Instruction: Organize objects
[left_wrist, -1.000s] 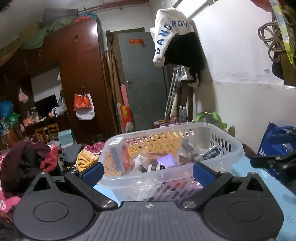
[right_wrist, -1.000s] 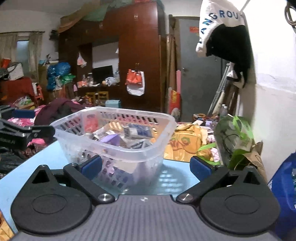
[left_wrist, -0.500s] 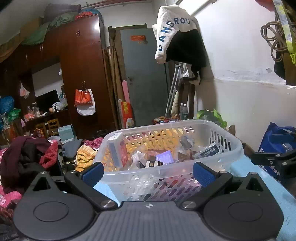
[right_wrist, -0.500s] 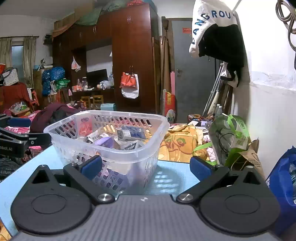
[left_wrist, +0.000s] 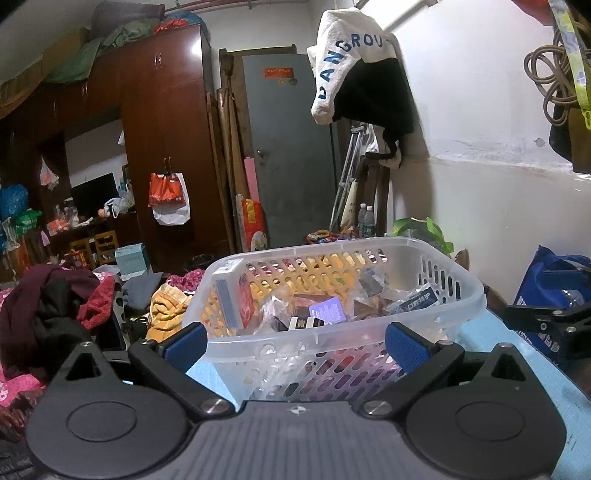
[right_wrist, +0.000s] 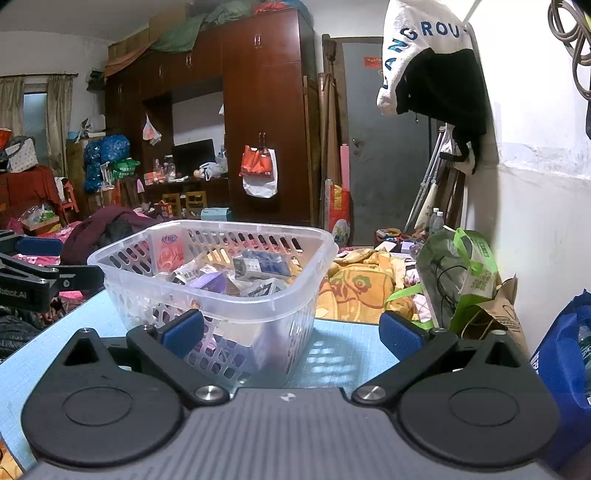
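Note:
A clear plastic basket (left_wrist: 458, 295) stands on the light blue table (left_wrist: 491, 328), filled with several small boxes and packets, among them a red box (left_wrist: 236, 299) leaning upright and a purple packet (left_wrist: 327, 308). My left gripper (left_wrist: 295, 345) is open and empty, its blue pads either side of the basket's near wall. In the right wrist view the basket (right_wrist: 295, 291) sits left of centre. My right gripper (right_wrist: 291, 330) is open and empty, just in front of the basket. The other gripper shows at the right edge of the left wrist view (left_wrist: 543, 325) and at the left edge of the right wrist view (right_wrist: 33, 273).
A green bag and brown paper bag (right_wrist: 469, 288) stand at the table's far right by the white wall. A blue bag (right_wrist: 565, 369) is at the right edge. Piled clothes (left_wrist: 55, 306) lie left of the table. A wardrobe (right_wrist: 266, 122) and grey door (left_wrist: 291, 147) stand behind.
Both grippers have drawn back and risen slightly; the basket now sits a little lower and farther in each view. Both stay open.

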